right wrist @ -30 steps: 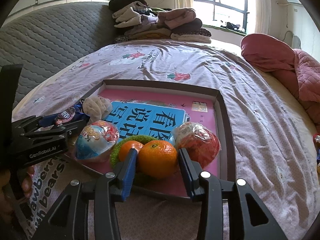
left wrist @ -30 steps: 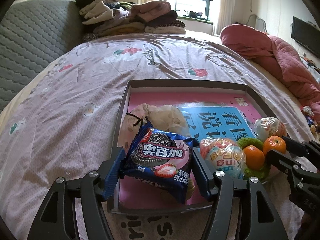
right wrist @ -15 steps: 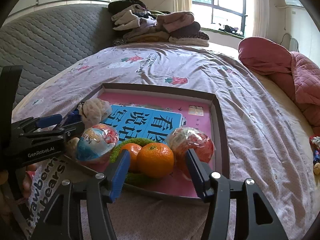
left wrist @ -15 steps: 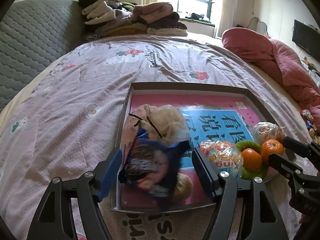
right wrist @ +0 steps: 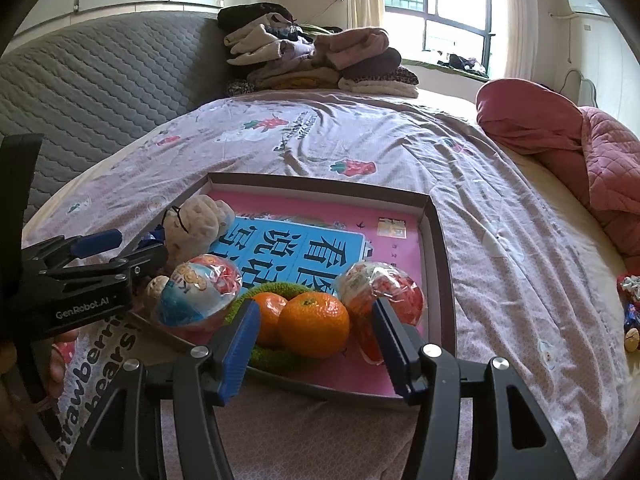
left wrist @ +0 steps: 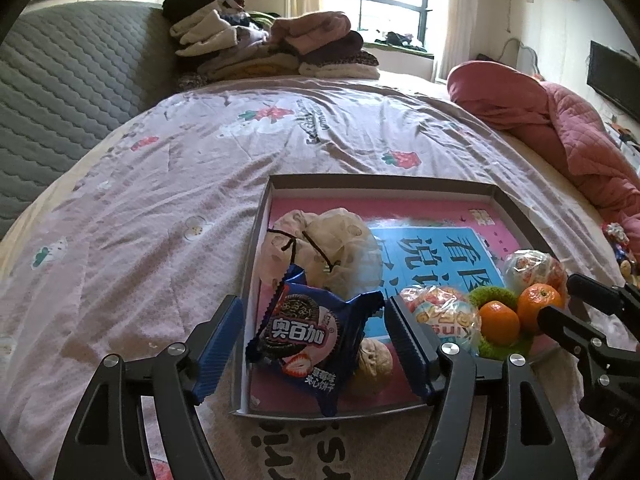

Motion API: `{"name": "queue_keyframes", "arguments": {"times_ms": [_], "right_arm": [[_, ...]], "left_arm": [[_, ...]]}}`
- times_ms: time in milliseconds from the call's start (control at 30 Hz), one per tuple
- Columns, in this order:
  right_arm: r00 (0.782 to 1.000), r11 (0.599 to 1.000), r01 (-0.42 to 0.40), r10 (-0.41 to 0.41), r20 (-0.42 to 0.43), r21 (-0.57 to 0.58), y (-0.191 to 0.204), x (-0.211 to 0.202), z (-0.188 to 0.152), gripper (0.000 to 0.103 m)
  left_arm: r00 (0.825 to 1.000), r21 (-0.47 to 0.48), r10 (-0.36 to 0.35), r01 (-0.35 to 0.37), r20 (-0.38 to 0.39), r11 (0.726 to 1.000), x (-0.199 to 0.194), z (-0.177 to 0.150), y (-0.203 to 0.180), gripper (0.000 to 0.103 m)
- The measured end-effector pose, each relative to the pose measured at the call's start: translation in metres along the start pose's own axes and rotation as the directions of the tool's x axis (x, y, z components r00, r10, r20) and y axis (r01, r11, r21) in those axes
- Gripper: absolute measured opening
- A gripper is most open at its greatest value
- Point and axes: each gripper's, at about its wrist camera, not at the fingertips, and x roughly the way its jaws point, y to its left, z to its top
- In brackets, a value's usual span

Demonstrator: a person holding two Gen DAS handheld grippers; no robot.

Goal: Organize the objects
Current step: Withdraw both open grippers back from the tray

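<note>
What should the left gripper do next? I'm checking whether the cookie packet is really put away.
Probably draw the left gripper straight back. Its jaws are open with a gap on each side of the cookie packet, which lies inside the tray on a walnut and against the cloth pouch. The right gripper is open too, around the orange.

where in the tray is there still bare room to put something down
Free: the far pink strip of the tray beyond the blue book, and the far right corner. Crowded: the near edge, with cookie packet, walnut, wrapped eggs and oranges.
</note>
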Motion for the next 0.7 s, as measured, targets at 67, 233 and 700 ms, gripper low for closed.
{"name": "queue_keyframes", "arguments": {"times_ms": [67,233,700], "right_arm": [[1.000,1.000,0.001,-0.001,0.003,0.001,0.001,-0.001,0.001,0.057],[1.000,1.000,0.003,-0.003,0.013,-0.003,0.002,-0.006,0.003,0.059],[0.998,1.000,0.014,-0.014,0.064,-0.006,0.005,-0.033,0.014,0.060]], "left_arm": [[1.000,0.005,0.017,-0.017,0.005,1.000,-0.003,0.001,-0.001,0.075],[0.999,0.011,0.032,-0.033,0.022,0.999,-0.012,0.002,-0.004,0.075],[0.996,0.001,0.036,-0.036,0.081,0.999,-0.051,0.013,-0.006,0.078]]}}
